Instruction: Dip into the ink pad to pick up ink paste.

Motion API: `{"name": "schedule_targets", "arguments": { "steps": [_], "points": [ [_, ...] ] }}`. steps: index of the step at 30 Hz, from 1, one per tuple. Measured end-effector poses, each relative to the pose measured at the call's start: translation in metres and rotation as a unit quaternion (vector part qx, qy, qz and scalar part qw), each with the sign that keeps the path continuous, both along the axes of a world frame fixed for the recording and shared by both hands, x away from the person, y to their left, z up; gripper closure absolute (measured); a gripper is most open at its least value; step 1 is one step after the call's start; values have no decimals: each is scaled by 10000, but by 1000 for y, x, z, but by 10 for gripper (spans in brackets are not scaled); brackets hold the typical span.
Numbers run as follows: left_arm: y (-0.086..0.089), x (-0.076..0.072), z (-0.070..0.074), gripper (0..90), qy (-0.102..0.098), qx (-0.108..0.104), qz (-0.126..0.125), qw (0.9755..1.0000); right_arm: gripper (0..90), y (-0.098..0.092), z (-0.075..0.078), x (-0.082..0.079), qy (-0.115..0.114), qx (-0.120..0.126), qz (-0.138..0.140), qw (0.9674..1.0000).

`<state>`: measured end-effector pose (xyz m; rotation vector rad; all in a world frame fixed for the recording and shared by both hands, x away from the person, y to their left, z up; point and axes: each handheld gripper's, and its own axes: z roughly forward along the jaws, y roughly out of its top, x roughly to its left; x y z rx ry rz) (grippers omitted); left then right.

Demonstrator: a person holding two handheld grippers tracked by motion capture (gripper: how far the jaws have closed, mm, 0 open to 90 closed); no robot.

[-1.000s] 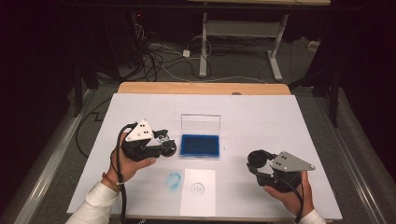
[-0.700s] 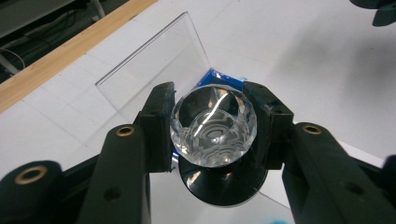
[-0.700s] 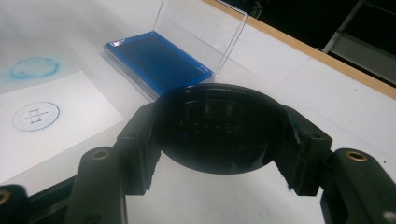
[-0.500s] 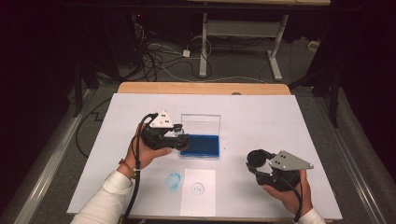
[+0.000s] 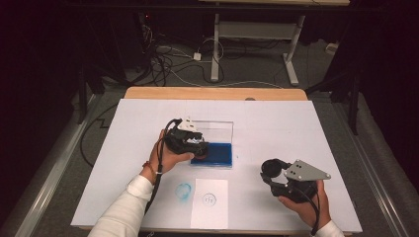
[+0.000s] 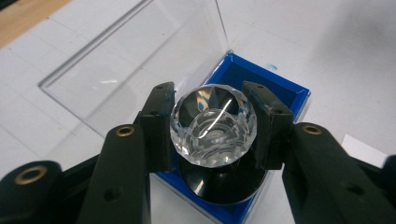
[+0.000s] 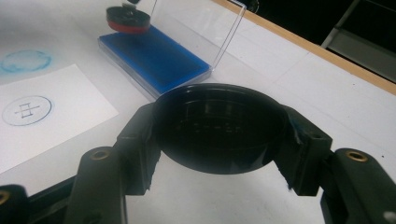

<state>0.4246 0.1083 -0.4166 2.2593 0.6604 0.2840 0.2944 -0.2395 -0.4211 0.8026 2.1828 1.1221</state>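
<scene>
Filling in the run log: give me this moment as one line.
left claw: shut on stamp, over ink pad | right claw: shut on cap | card: printed

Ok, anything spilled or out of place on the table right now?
Yes: a round blue ink smudge sits directly on the white table cover, left of the stamped paper card, as if a stamp missed the card.

White card (image 5: 209,202) with circle mark, blue smudge (image 5: 183,191) beside it

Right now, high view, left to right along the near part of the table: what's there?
Blue ink smudge → white card with a round stamp print → right gripper, gripping a black cap, in the person's right hand.
</scene>
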Motion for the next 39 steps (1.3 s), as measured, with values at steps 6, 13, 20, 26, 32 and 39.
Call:
{"name": "schedule_targets", "arguments": {
  "steps": [6, 13, 20, 26, 32, 39],
  "points": [
    [-8, 3, -9, 551, 86, 20, 1, 10000, 388, 0, -1, 1, 32, -4, 2, 10000],
    [-10, 4, -13, 550, 64, 33, 70, 9999, 388, 0, -1, 0, 4, 8, 15, 10000],
    [-10, 3, -14, 549, 33, 33, 48, 10000, 387, 0, -1, 0, -25, -10, 13, 10000],
    [-12, 0, -14, 549, -22, 62, 70, 10000, 388, 0, -1, 0, -9, -34, 1, 10000],
    [-16, -6, -16, 547, -203, 238, -25, 9995, 387, 0, -1, -1, -18, -21, -8, 10000],
    [-15, -13, -19, 548, -391, 302, -40, 9988, 387, 1, -1, -1, 8, -33, 5, 10000]
  ]
}}
